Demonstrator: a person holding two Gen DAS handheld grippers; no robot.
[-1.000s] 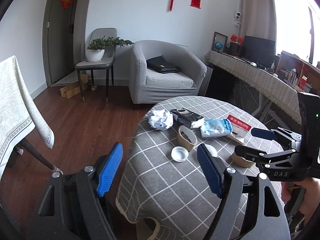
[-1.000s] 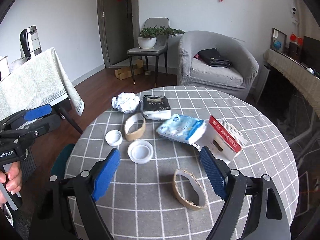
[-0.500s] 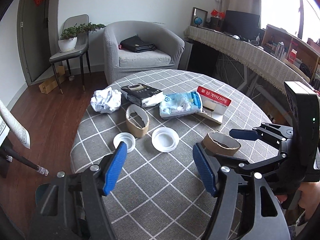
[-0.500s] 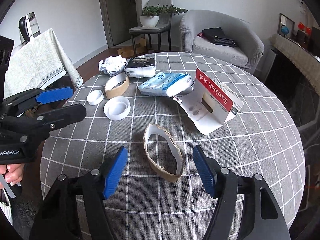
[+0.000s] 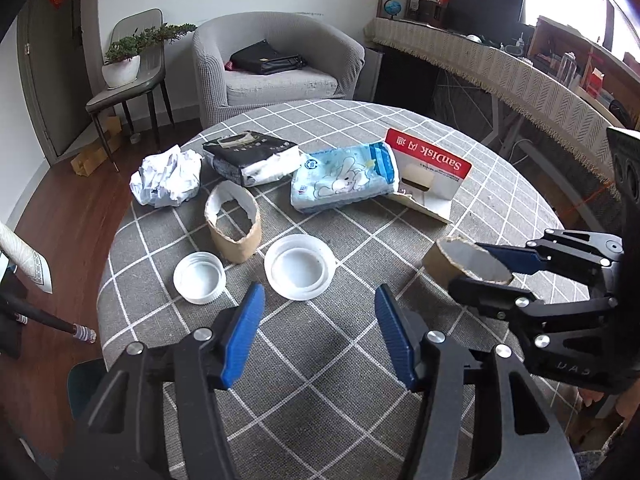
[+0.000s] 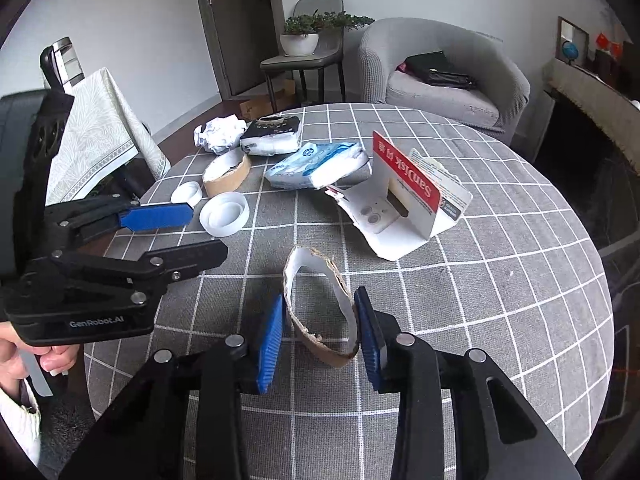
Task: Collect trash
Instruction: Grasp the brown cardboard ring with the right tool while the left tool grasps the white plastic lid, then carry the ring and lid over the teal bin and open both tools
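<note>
A torn cardboard ring (image 6: 320, 354) stands on the checked round table (image 6: 500, 320). It is between the blue pads of my right gripper (image 6: 319, 304), whose jaws are closing and touch both its sides. The left wrist view shows the same ring (image 5: 438, 260) inside the right gripper (image 5: 472, 268). My left gripper (image 5: 319, 300) hovers over the cloth, its jaws closing with nothing between them. A large white lid (image 5: 299, 266) lies just ahead of it, with a small white cap (image 5: 199, 277) to the lid's left.
Further back lie a second cardboard ring (image 5: 236, 240), crumpled paper (image 5: 166, 180), a black pack (image 5: 248, 156), a blue tissue pack (image 5: 344, 178) and a red-and-white SanDisk card (image 5: 428, 164). A grey armchair (image 5: 276, 76) and a chair with a plant (image 5: 124, 68) stand beyond the table.
My left gripper has swung in over the table towards the lids while its jaws narrowed. My right gripper has come down around the near cardboard ring and closed onto its sides.
</note>
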